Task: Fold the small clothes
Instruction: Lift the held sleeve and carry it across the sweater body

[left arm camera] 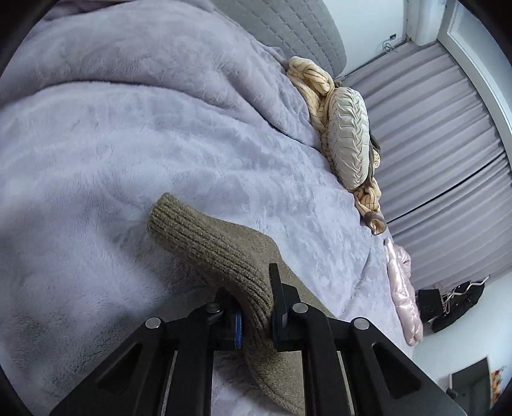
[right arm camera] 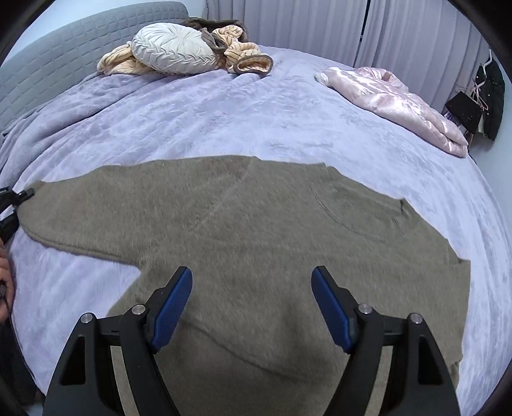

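Sweater (right arm camera: 256, 224) soft, floppy — cuff (left arm camera: 204, 243) clamped by left gripper (left arm camera: 256, 307) at 9 o'clock (good hold); right gripper (right arm camera: 252, 307) spread, empty.

Nope, no readable text, labels, brand names, numbers or signs anywhere in either view, not on any fabric or gear.

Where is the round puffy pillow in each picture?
Left wrist view: the round pleated pillow is upper right of centre, standing on edge on the striped cream garment at the bed's far side.
Right wrist view: the pillow is at the top, left of centre, on that same garment.
Shared landmark: the grey quilted headboard beside it.
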`<state>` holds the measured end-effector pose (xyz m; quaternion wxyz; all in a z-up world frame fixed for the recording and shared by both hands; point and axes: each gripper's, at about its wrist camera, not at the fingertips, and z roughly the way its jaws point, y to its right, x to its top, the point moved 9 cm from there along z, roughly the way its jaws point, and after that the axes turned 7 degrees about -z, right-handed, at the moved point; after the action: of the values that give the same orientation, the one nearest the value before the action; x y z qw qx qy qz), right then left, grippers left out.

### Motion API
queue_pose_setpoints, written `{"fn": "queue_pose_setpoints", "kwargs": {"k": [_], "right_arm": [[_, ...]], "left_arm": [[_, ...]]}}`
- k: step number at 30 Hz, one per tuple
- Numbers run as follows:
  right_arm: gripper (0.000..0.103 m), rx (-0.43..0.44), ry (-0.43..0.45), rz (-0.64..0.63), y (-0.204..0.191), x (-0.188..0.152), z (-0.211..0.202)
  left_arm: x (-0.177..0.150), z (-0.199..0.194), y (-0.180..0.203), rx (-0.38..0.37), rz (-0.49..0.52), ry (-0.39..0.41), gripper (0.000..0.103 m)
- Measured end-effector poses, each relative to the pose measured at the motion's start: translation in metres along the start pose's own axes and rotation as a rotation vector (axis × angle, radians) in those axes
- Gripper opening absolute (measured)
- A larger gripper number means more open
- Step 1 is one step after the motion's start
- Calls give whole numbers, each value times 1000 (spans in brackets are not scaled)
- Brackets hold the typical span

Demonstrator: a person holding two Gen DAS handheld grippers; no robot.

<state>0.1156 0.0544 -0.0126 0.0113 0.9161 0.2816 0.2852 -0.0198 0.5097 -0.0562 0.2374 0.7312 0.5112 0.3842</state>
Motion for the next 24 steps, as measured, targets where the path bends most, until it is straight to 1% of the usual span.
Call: {"fn": "queue_pose_setpoints", "kwargs": {"k": [4,8,10,12,14,15,16,17,19,20,21,22,24], "right_arm": [[80,-44,-58,-6,-18,24,37],[80,-111,-131,-1,-37,33,72],[80,-135,-140,7,-50,35,80],[80,-176,-132,6,-65,41,80],[80,-178,-118,3,-85,47,77],[80,-160,-111,-2,-96,50,75],[80,-115,-104,-6,-111,53,73],[80,-12,-99,-14,-128,55,72],[80,286,-102,-6,-166,56,60],[80,327,-91,-2,-172,56,52],[80,297,-79,-15,-171,56,45],[80,245,-66,-40,-166,55,37],[80,208,-48,-66,-158,52,27]], "left_arm": [[0,-14,12,27,73,21,13],[2,-24,19,38,104,34,13],[3,-29,22,40,118,44,13],[3,-33,26,45,130,52,13],[3,-36,30,56,145,54,13],[3,-37,31,56,147,53,13],[2,-38,32,58,148,48,13],[2,-40,33,63,151,47,13],[1,-43,39,71,172,50,13],[-1,-45,43,74,181,52,13],[-3,-46,47,75,190,53,13],[-5,-47,53,79,203,56,13],[-11,-49,65,91,234,60,13]]}}
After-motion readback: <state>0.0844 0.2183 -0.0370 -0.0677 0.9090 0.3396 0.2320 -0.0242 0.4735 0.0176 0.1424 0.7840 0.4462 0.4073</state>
